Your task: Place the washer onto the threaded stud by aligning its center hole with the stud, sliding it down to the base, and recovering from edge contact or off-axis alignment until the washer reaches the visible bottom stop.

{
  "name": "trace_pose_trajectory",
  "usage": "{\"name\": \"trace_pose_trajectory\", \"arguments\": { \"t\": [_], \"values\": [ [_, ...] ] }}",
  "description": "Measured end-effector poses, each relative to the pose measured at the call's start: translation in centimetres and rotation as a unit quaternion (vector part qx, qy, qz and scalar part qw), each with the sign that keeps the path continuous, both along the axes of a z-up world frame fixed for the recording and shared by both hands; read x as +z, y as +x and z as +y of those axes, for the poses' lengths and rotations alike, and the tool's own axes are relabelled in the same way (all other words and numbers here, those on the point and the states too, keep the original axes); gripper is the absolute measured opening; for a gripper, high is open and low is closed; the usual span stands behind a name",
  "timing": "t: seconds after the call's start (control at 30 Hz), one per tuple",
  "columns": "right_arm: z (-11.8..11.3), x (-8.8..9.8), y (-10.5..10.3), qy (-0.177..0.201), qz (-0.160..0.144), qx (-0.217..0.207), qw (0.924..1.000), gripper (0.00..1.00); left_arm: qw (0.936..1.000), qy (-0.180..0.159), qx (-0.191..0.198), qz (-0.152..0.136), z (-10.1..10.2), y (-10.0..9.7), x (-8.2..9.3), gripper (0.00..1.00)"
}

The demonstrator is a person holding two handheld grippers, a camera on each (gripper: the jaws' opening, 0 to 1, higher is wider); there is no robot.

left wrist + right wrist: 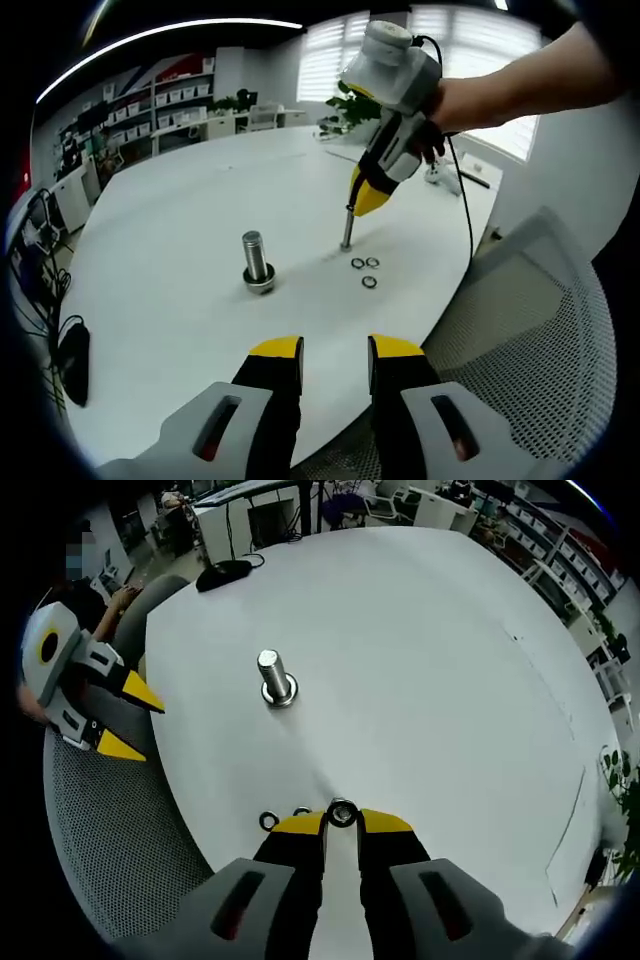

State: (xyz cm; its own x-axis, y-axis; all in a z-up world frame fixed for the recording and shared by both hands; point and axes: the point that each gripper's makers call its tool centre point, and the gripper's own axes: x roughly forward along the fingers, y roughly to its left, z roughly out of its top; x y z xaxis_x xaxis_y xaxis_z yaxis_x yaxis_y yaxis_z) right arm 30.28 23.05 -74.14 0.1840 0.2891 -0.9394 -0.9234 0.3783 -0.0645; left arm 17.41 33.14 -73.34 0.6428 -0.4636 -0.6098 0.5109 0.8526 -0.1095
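Hand-held gripper tips on the right point(341, 821) are seen in the right gripper view drawn close together with only a narrow gap, and a washer point(342, 813) sits right at their ends; whether it is actually pinched or merely touched cannot be told. In the left gripper view that same right hand-held gripper point(366, 199) is held by a person's hand point(455, 105) and is pointed steeply down, its yellow tips just above a slim threaded stud point(347, 228) that stands upright on the white tabletop point(180, 220). Three loose washers point(365, 271) are seen lying flat on the tabletop just beside the stud's foot, close together but apart from it. A larger bolt point(255, 260) is set upright in a round base, well to the side of the stud. The left hand-held gripper point(335, 350) is held back near the tabletop's edge with its jaws parted and nothing between them; in the right gripper view it point(135, 720) is seen over a grey mesh chair point(110, 830). Shelving and window blinds are seen in the background.
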Motion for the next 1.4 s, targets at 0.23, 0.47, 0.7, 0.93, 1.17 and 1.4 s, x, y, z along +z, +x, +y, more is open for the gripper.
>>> {"name": "trace_pose_trajectory", "arguments": {
  "t": [0.23,0.47,0.7,0.93,1.17,1.4],
  "values": [
    [0.1,-0.5,0.1,-0.007,0.005,0.001,1.0,0.14,1.0,-0.001,0.0,0.001,0.0,0.0,0.0,0.24],
    [0.0,-1.3,0.2,-0.021,0.011,0.005,0.9997,0.14,1.0,-0.002,0.001,-0.002,0.0,0.1,0.1,0.23],
    [-0.1,-2.2,0.3,-0.033,0.017,0.009,0.9993,0.14,1.0,-0.003,0.001,-0.001,0.0,0.1,0.1,0.23],
    [-0.2,-3.8,0.3,-0.045,0.027,0.011,0.9986,0.14,1.0,-0.004,0.003,-0.001,0.1,0.1,0.1,0.23],
    [-0.7,-4.9,0.4,-0.052,0.038,0.004,0.9979,0.15,1.0,-0.003,0.004,-0.001,0.1,0.1,0.1,0.23],
    [-0.9,-5.4,0.4,-0.057,0.04,0.001,0.9976,0.15,1.0,-0.004,0.005,-0.001,0.1,0.1,0.1,0.23]
  ]
}}
